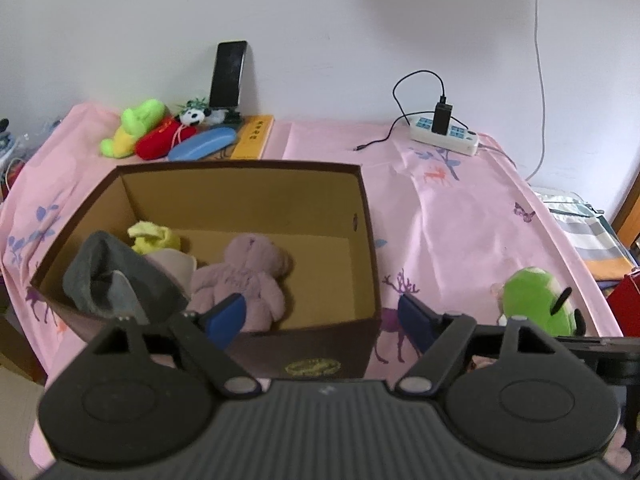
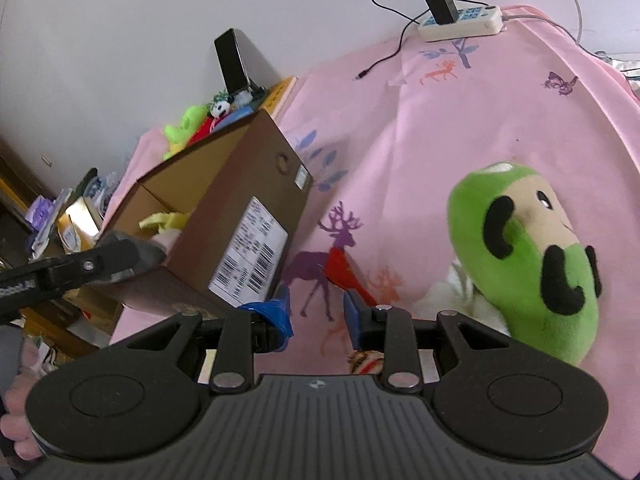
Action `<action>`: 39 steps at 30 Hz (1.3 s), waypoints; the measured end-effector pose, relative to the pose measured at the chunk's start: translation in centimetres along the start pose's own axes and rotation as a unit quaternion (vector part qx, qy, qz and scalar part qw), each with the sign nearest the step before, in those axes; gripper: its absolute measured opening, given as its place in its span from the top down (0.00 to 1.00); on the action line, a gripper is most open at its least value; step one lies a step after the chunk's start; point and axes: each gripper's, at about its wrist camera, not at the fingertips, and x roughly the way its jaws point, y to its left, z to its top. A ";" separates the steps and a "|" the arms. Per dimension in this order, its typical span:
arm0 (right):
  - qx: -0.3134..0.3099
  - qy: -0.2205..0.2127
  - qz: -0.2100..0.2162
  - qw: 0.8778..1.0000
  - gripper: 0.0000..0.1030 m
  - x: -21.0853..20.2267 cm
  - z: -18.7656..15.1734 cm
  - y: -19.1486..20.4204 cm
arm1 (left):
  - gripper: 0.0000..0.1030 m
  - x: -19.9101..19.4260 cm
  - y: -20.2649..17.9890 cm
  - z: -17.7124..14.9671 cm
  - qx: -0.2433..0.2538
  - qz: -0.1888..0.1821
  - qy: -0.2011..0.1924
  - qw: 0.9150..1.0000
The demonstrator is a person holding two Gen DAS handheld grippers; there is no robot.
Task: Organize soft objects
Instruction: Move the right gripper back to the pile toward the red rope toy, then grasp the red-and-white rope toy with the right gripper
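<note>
My left tongs (image 1: 322, 316) hang wide apart and empty over the near wall of the cardboard box (image 1: 360, 208), where a mauve teddy bear (image 1: 248, 276), a grey cloth (image 1: 116, 276) and a yellow cloth (image 1: 154, 236) lie. My right tongs (image 2: 318, 312) stand narrowly parted, holding nothing, above the pink sheet (image 2: 420, 152), near the green plush toy (image 2: 528, 248).
</note>
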 end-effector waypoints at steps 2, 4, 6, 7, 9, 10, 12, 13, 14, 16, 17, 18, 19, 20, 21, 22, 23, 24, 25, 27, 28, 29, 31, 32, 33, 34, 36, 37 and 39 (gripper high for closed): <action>0.001 0.007 -0.005 1.000 0.88 0.0 -0.1 -0.5 | 0.22 -0.3 -0.1 -0.5 0.001 -0.013 0.003 1.000; 0.002 0.010 -0.007 1.000 0.88 -0.2 -0.3 -0.9 | 0.22 -0.5 -0.2 -1.1 0.003 -0.031 0.005 0.999; -0.002 0.013 -0.010 1.000 0.89 -0.4 -0.4 -1.2 | 0.22 -0.7 -0.4 -1.8 0.007 -0.051 0.009 0.999; -0.006 0.013 -0.015 1.000 0.89 -0.5 -0.5 -1.4 | 0.22 -0.7 -0.6 -2.1 0.010 -0.062 0.012 0.998; -0.013 0.017 -0.020 1.000 0.89 -0.5 -0.6 -1.6 | 0.22 -0.5 -1.1 -2.8 0.016 -0.093 0.021 0.995; -0.016 0.021 -0.022 0.999 0.89 -0.5 -0.7 -1.6 | 0.22 -0.3 -1.5 -3.2 0.021 -0.114 0.027 0.993; -0.021 0.024 -0.021 0.999 0.89 -0.6 -0.8 -1.7 | 0.22 0.3 -2.6 -4.0 0.031 -0.142 0.038 0.989; -0.023 0.025 -0.021 0.999 0.89 -0.7 -0.9 -1.7 | 0.22 0.8 -3.3 -4.4 0.039 -0.155 0.046 0.986; -0.024 0.026 -0.021 0.999 0.90 -0.7 -0.9 -1.8 | 0.22 1.2 -3.8 -4.9 0.046 -0.168 0.053 0.983; -0.023 0.029 -0.023 0.999 0.91 -0.6 -0.9 -1.9 | 0.22 2.5 -5.2 -5.8 0.056 -0.184 0.074 0.978; -0.022 0.029 -0.021 0.999 0.91 -0.6 -0.9 -1.9 | 0.22 2.9 -5.7 -6.1 0.061 -0.189 0.080 0.977; -0.021 0.031 -0.020 0.999 0.91 -0.5 -0.9 -2.0 | 0.22 3.4 -6.3 -6.5 0.066 -0.193 0.083 0.975; -0.020 0.033 -0.018 0.999 0.91 -0.5 -0.9 -2.0 | 0.24 4.0 -6.9 -6.8 0.071 -0.191 0.085 0.975; -0.019 0.032 -0.017 0.999 0.91 -0.5 -1.0 -2.0 | 0.26 4.5 -7.3 -7.0 0.076 -0.188 0.090 0.975; -0.018 0.032 -0.016 0.999 0.91 -0.5 -0.9 -2.1 | 0.27 4.9 -7.6 -7.1 0.078 -0.191 0.092 0.974; -0.015 0.032 -0.015 0.999 0.92 -0.5 -0.9 -2.2 | 0.30 5.3 -7.9 -7.2 0.077 -0.196 0.094 0.973; -0.012 0.032 -0.014 0.999 0.92 -0.5 -0.9 -2.3 | 0.30 5.6 -7.9 -7.2 0.075 -0.199 0.095 0.973; -0.011 0.032 -0.014 0.999 0.92 -0.5 -0.9 -2.4 | 0.31 5.9 -8.0 -7.2 0.073 -0.202 0.095 0.972; -0.011 0.032 -0.013 0.999 0.92 -0.5 -0.9 -2.3 | 0.36 6.3 -8.1 -7.2 0.072 -0.205 0.097 0.971; -0.013 0.032 -0.013 0.999 0.92 -0.5 -1.0 -2.3 | 0.57 7.0 -8.2 -7.2 0.075 -0.207 0.107 0.970; -0.013 0.032 -0.013 0.999 0.92 -0.4 -1.0 -2.3 | 0.59 7.4 -8.3 -7.2 0.073 -0.210 0.113 0.969; -0.013 0.032 -0.013 0.999 0.92 -0.5 -1.0 -2.2 | 0.63 7.6 -8.2 -7.2 0.069 -0.214 0.115 0.968; -0.011 0.033 -0.013 0.999 0.92 -0.4 -1.0 -2.2 | 0.69 7.7 -7.9 -7.2 0.065 -0.221 0.117 0.966; -0.009 0.034 -0.013 0.999 0.92 -0.4 -1.0 -2.2 | 0.74 7.8 -7.7 -7.2 0.063 -0.224 0.117 0.966; -0.007 0.035 -0.014 0.999 0.92 -0.4 -0.9 -2.2 | 0.77 7.8 -7.6 -7.1 0.061 -0.226 0.117 0.965; -0.006 0.036 -0.014 0.999 0.92 -0.3 -0.9 -2.2 | 0.82 7.8 -7.3 -7.0 0.055 -0.231 0.117 0.964; 0.000 0.039 -0.012 0.999 0.91 -0.2 -0.7 -2.1 | 0.84 7.8 -6.8 -6.8 0.042 -0.242 0.115 0.962; 0.003 0.042 -0.011 0.999 0.91 -0.2 -0.6 -2.0 | 0.84 7.7 -6.5 -6.7 0.036 -0.248 0.112 0.962; 0.008 0.048 -0.005 0.999 0.90 -0.2 -0.4 -1.8 | 0.84 7.7 -6.0 -6.5 0.027 -0.257 0.110 0.960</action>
